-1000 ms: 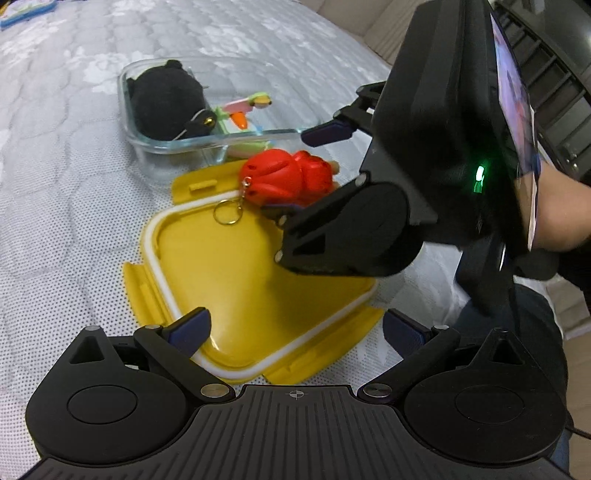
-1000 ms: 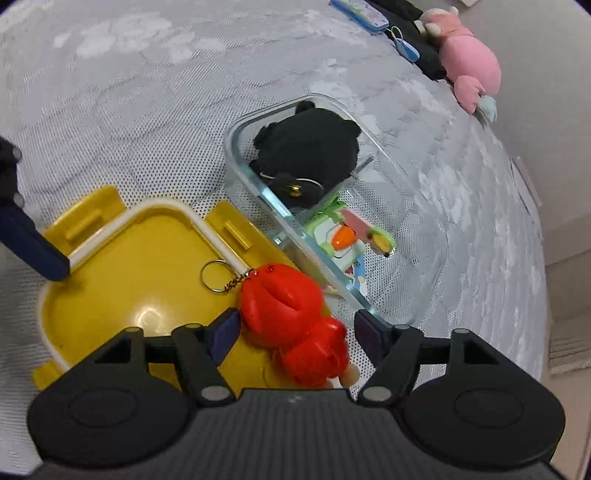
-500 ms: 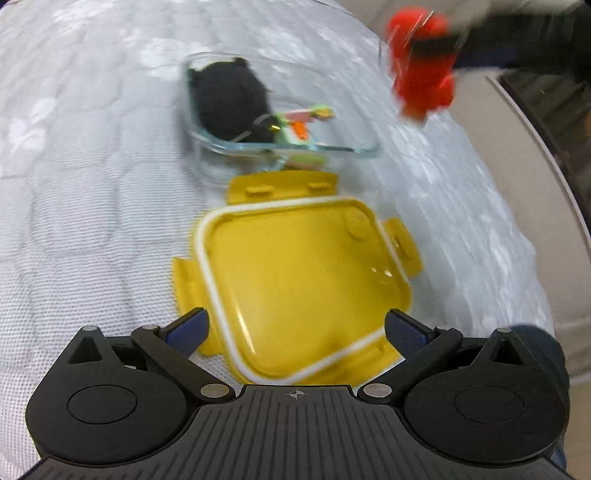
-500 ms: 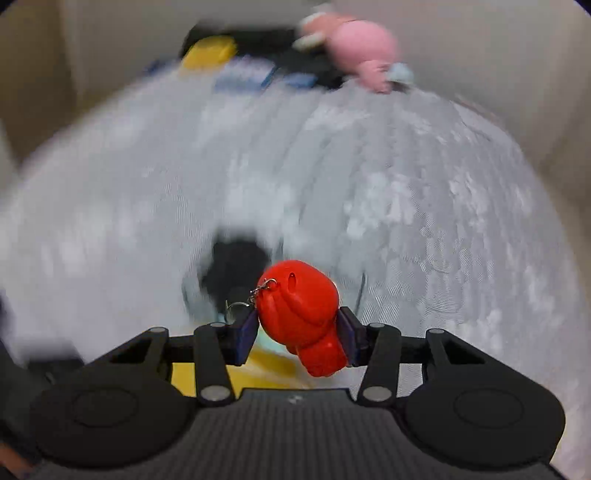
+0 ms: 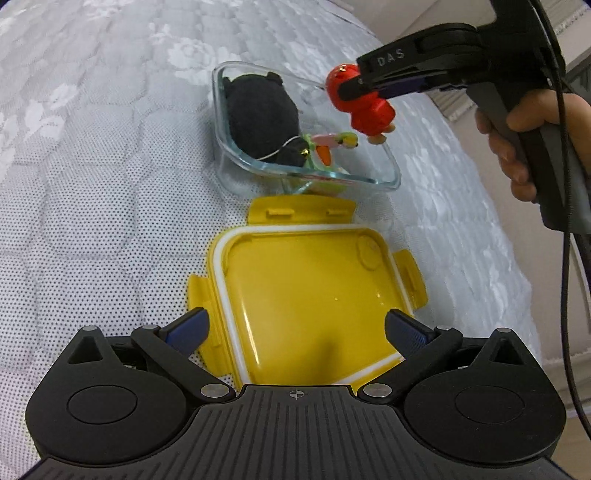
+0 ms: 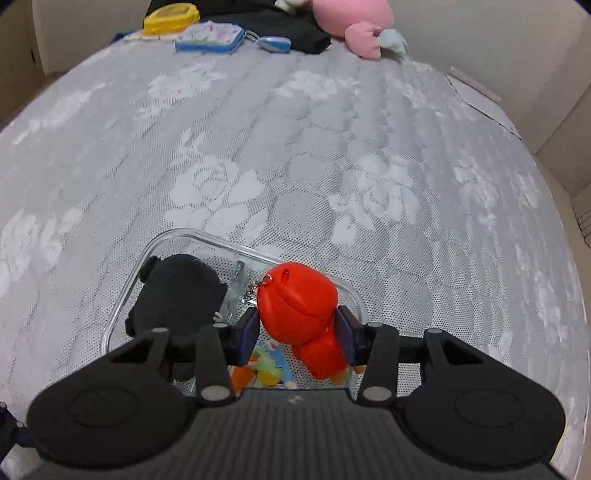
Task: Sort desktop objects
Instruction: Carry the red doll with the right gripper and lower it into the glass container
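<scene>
My right gripper [image 6: 297,334] is shut on a red toy keychain [image 6: 299,314] and holds it in the air above a clear glass container [image 6: 122,306]. In the left wrist view the red toy [image 5: 360,99] hangs over the container [image 5: 388,177]. Inside it lie a black plush toy [image 5: 260,114] and a small green, pink and orange toy [image 5: 325,147]. My left gripper [image 5: 295,328] is open and empty, low over the container's yellow lid [image 5: 310,295], which lies upside down in front of the container.
Everything sits on a white patterned bedcover [image 6: 295,147]. At its far edge lie a yellow lid [image 6: 170,16], a blue pouch [image 6: 208,37], a blue keychain [image 6: 273,43], dark cloth and a pink plush [image 6: 354,22]. A wall stands behind.
My right gripper closed on the red toy on the yellow lid, lifted it and carried it over the glass container. My left gripper stayed open over the lid.
</scene>
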